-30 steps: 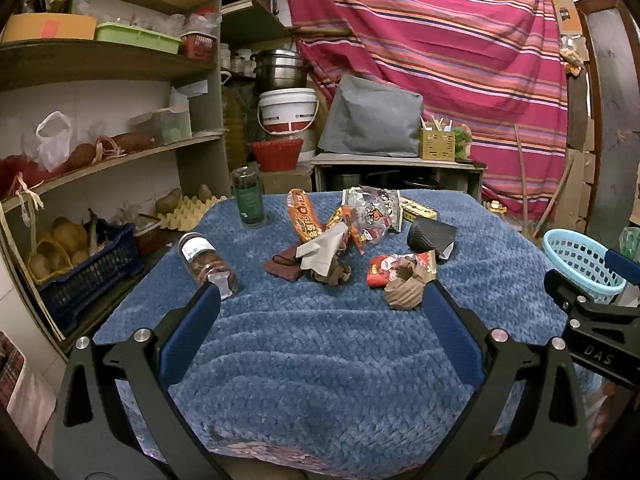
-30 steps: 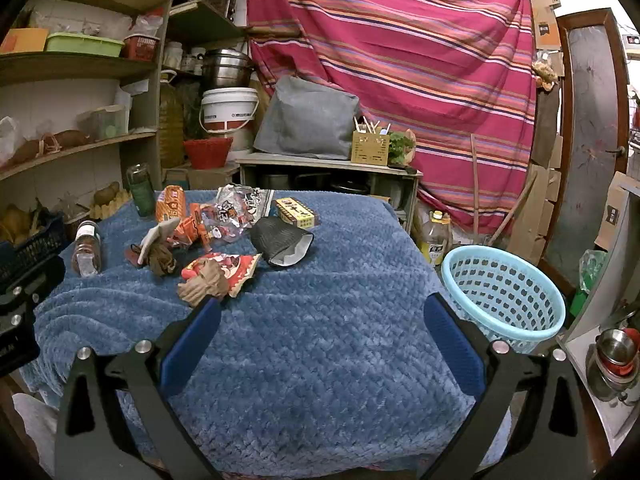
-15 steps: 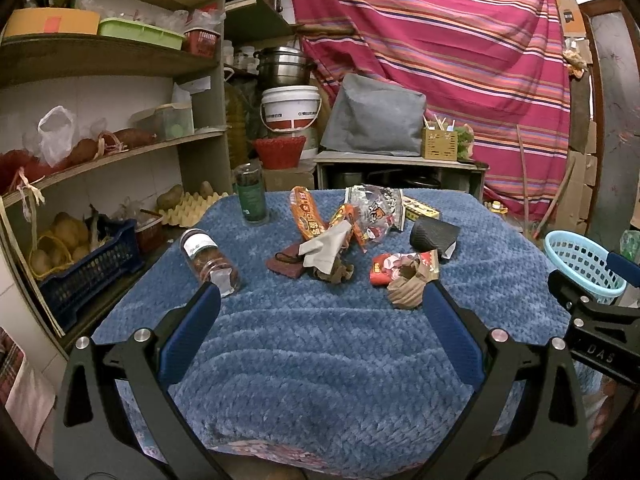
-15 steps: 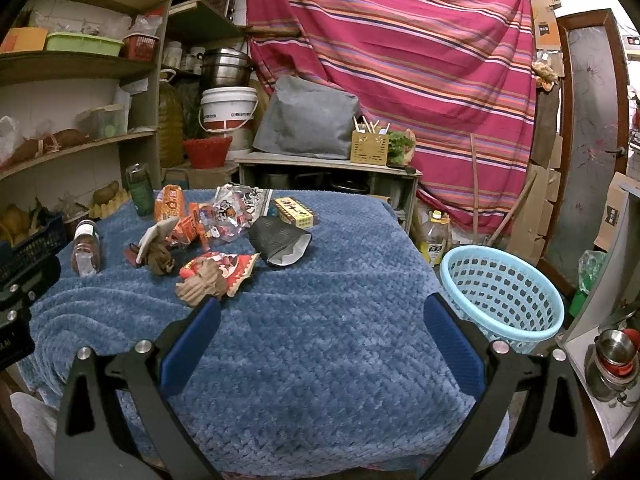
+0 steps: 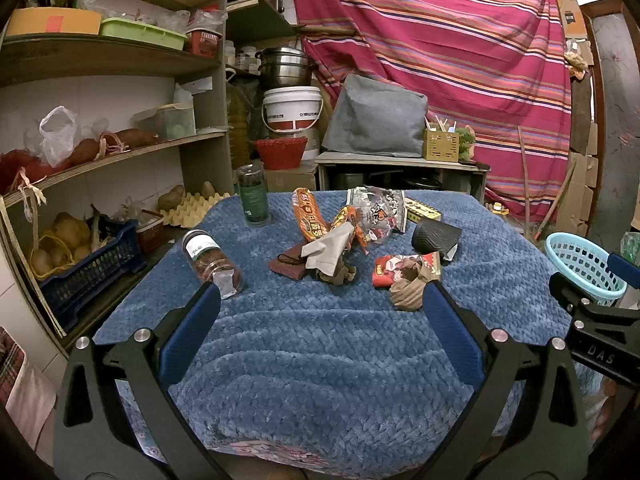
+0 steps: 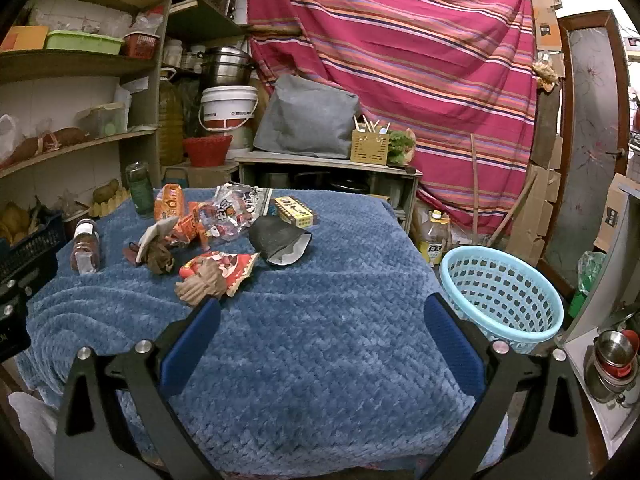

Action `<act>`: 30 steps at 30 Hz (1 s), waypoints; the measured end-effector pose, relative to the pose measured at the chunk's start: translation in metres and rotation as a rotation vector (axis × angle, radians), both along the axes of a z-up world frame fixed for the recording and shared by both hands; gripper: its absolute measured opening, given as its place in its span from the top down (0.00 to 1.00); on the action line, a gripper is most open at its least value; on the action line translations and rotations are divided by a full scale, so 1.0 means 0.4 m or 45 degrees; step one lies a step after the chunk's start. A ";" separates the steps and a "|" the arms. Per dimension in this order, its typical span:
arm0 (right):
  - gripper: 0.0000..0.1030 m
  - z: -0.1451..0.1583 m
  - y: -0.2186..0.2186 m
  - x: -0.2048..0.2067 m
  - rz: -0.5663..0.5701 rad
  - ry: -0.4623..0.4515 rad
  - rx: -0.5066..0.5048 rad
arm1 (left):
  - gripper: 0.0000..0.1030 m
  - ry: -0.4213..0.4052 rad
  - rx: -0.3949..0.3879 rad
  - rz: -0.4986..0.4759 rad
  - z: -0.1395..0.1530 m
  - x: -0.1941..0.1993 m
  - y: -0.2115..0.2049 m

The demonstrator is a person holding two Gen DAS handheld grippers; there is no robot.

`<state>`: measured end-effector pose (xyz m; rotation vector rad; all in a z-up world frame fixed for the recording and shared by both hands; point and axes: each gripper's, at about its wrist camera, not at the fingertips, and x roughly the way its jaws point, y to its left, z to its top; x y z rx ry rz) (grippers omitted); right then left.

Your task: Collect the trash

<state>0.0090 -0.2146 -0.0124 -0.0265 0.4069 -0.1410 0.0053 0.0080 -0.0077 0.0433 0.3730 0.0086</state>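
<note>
Trash sits in a loose cluster toward the far-left part of the table (image 6: 320, 360), which is covered in a blue textured cloth. Left gripper (image 5: 320, 312) spread wide, nothing between its blue pads, hovering over the near edge of the table. Right gripper (image 6: 320, 316) also spread wide and empty, over the near edge; part of it shows at the right side of the left wrist view. Nearest piece: crumpled brown paper (image 5: 408, 292) lying on a red snack wrapper (image 5: 400, 268), touching it. Just left of those, beige tissue (image 5: 328, 248) draped over a brown wad (image 5: 338, 274), with a dark red flat piece (image 5: 286, 266) beside it. Behind them, orange snack packet (image 5: 308, 216), a small orange wrapper (image 5: 344, 218) and a clear printed bag (image 5: 378, 212) bunched together. Black pouch (image 5: 434, 238) lies right of the cluster, open end tilted toward the near side; yellow box (image 5: 422, 210) just behind it near the far edge. Glass jar (image 5: 212, 260) on its side near the left edge; green bottle (image 5: 253, 196) upright at the far-left corner. Light blue basket (image 6: 500, 292) stands on the floor off the table's right edge, well apart from the trash. Shelves (image 5: 100, 60) with produce along the left wall.
</note>
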 end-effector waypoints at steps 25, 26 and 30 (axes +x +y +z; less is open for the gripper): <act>0.04 0.004 -0.017 0.000 -0.010 0.002 -0.001 | 0.05 0.006 0.000 0.004 0.006 0.002 0.002; 0.04 0.004 -0.019 0.000 -0.012 0.002 -0.001 | 0.05 0.006 0.000 0.003 0.005 0.002 0.000; 0.04 0.004 -0.019 0.000 -0.011 0.002 -0.002 | 0.05 0.007 0.003 0.004 0.005 0.002 -0.003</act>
